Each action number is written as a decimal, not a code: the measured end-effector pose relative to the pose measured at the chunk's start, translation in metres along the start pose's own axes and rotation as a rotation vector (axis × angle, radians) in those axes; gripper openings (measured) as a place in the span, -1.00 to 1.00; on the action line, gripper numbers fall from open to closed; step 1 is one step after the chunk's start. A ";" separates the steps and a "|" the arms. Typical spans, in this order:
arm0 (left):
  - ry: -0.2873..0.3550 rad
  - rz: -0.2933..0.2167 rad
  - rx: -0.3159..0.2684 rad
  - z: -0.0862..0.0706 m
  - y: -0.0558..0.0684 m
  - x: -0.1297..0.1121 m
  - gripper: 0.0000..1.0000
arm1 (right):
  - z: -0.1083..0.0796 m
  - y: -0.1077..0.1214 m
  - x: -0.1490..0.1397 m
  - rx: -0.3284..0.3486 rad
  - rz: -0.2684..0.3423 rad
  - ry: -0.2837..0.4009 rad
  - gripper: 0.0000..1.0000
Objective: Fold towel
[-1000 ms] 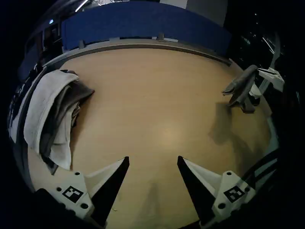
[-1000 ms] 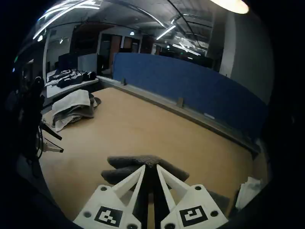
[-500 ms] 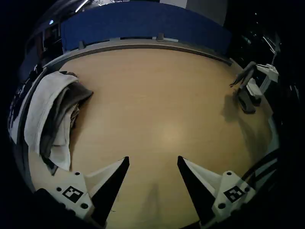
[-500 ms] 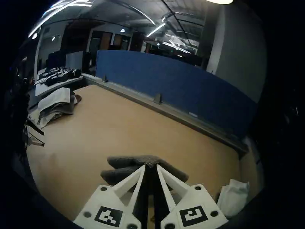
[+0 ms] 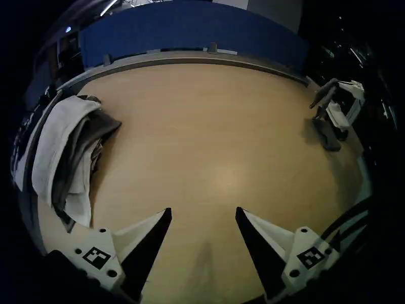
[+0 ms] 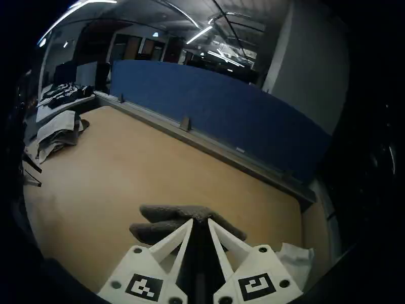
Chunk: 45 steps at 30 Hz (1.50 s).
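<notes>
Grey towel (image 5: 325,119) hangs at the far right edge of the table (image 5: 212,126) in the left gripper view, pinched by my right claw (image 5: 338,104). Its lower end is down near the wood; whether it touches I cannot tell. My left claw (image 5: 203,210) hovers low over the wood with its fingers spread wide. A pile of towels (image 5: 63,152) lies at the table's left edge, well apart from both claws. A blue partition (image 5: 192,28) runs along the back.

In the right gripper view, my right claw (image 6: 201,221) is clamped tight on the grey towel (image 6: 172,223), with bunched folds sticking out past both fingertips. The pile of towels (image 6: 55,131) sits far left, and a white cloth (image 6: 297,258) lies near my right finger.
</notes>
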<state>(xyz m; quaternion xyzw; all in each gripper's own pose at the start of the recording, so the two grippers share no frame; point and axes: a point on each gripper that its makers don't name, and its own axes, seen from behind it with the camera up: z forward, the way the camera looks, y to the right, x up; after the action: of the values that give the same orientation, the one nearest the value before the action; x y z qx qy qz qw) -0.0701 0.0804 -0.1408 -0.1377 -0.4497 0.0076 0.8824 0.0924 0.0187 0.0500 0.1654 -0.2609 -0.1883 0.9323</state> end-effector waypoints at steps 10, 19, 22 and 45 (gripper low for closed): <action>-0.003 0.008 0.001 0.001 0.005 0.004 0.88 | 0.015 0.022 -0.009 -0.019 0.015 -0.021 -0.90; -0.005 0.017 0.002 0.001 0.007 0.005 0.87 | 0.020 0.025 -0.029 -0.020 0.022 -0.056 -0.90; -0.005 0.019 0.002 0.001 0.008 0.005 0.88 | 0.015 0.025 -0.042 -0.024 0.031 -0.075 -0.90; -0.012 0.053 -0.008 0.004 0.021 0.004 0.88 | -0.041 0.040 -0.187 -0.115 0.166 -0.275 -0.90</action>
<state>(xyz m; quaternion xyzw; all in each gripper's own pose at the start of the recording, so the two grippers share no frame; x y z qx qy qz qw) -0.0686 0.1019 -0.1407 -0.1531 -0.4514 0.0298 0.8786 -0.0233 0.1442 -0.0462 0.0624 -0.3873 -0.1461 0.9081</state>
